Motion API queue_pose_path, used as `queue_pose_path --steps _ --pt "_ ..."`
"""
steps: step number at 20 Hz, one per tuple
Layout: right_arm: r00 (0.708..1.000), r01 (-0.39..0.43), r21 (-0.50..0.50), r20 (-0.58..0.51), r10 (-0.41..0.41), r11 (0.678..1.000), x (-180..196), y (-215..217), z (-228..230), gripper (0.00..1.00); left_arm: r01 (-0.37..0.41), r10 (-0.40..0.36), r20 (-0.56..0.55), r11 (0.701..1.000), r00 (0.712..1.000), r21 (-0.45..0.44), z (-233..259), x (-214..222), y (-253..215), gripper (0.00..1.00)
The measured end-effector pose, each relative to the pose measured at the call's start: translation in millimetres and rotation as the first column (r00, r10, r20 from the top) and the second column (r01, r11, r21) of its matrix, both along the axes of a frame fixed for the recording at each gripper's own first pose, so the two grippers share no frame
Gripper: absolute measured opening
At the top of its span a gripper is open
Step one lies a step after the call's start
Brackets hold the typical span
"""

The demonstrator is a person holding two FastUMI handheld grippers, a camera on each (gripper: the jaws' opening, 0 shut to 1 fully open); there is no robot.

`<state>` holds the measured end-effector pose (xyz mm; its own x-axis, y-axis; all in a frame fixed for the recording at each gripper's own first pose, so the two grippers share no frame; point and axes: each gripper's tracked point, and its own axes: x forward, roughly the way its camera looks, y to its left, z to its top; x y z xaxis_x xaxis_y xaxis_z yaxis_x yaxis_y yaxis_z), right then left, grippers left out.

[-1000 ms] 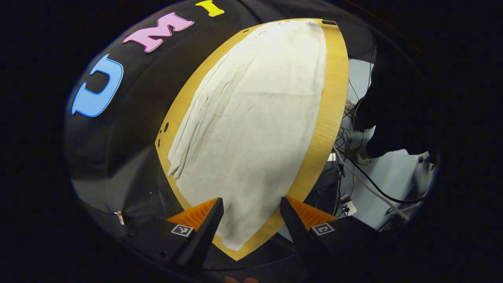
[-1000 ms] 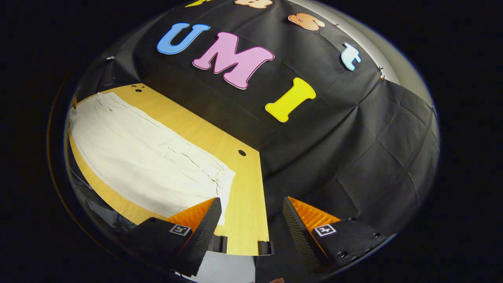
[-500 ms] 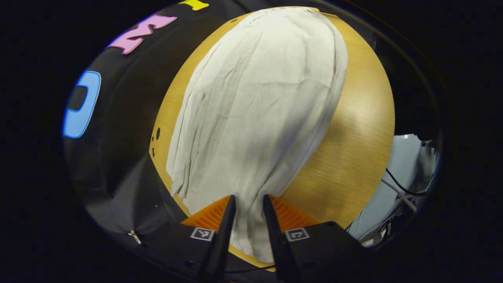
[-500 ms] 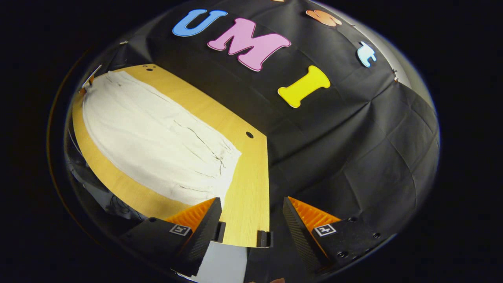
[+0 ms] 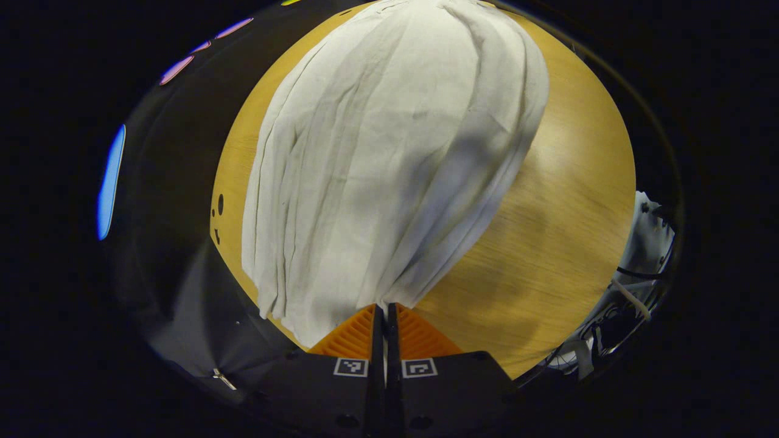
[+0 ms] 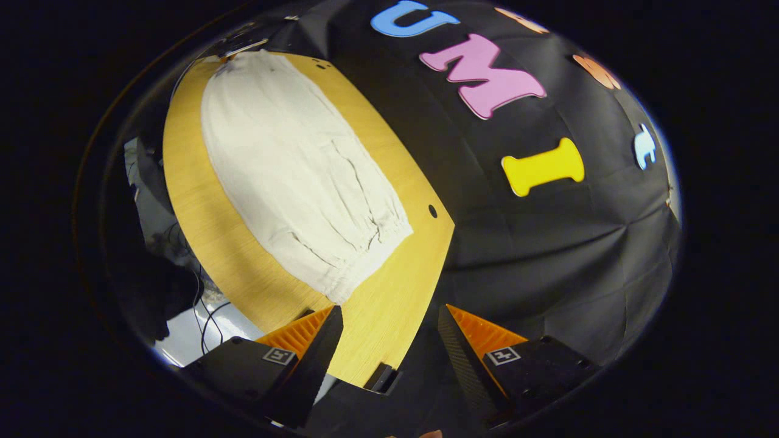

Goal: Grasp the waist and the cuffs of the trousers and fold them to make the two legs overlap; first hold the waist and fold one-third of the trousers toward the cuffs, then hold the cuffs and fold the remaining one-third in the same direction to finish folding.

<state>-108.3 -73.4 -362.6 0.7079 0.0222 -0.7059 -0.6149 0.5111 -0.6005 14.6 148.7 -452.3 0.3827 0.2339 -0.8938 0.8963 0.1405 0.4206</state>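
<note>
White trousers [image 5: 389,146] lie lengthwise on a wooden table [image 5: 548,201]. In the left gripper view my left gripper [image 5: 383,307] is shut on the near end of the trousers, and the cloth rises in folds from the pinched edge. In the right gripper view the same trousers [image 6: 292,164] stretch away, with their gathered waist end [image 6: 371,249] nearest. My right gripper [image 6: 389,313] stands open above the table's near corner, a short way from the waist, with nothing between its fingers.
Black booth cloth [image 6: 548,255] hangs close behind the table's long side. A small hole [image 6: 433,211] marks the table near the waist, and a dark clamp [image 6: 380,377] sits on its near edge. Cables [image 5: 633,286] lie on the floor beyond the table's open side.
My left gripper went from open to shut on the trousers' near end, and the near edge has drawn in and bunched. My right gripper stayed open and swung, bringing the waist end closer.
</note>
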Motion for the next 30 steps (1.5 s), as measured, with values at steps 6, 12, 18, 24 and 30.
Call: queue_pose_path --steps 6,12,18,24,30 --pt "0.955 -0.276 -0.077 -0.135 0.265 0.958 -1.8 24.9 -63.4 0.97 -0.027 0.027 0.001 1.0 1.0 0.011 1.1 -3.3 4.4 0.06" --pt "0.912 -0.385 -0.128 -0.205 0.355 0.914 31.0 28.3 -107.2 0.97 -0.073 0.073 -0.009 0.997 0.997 0.004 -0.2 -6.4 3.0 0.06" --pt "0.858 -0.49 -0.147 -0.255 0.446 0.859 63.7 40.0 -142.4 0.68 -0.141 0.141 -0.014 0.99 0.99 -0.001 -1.8 -8.7 4.0 0.06" --pt "0.881 -0.401 -0.046 -0.291 0.372 0.915 65.7 41.5 -139.2 0.19 -0.16 0.159 0.02 0.987 0.987 0.021 1.1 -5.7 1.4 0.06" --pt "0.954 -0.228 -0.003 -0.202 0.223 0.974 92.4 53.1 -81.5 0.12 -0.201 0.23 0.157 0.963 0.96 -0.181 33.5 11.3 -7.1 0.06"
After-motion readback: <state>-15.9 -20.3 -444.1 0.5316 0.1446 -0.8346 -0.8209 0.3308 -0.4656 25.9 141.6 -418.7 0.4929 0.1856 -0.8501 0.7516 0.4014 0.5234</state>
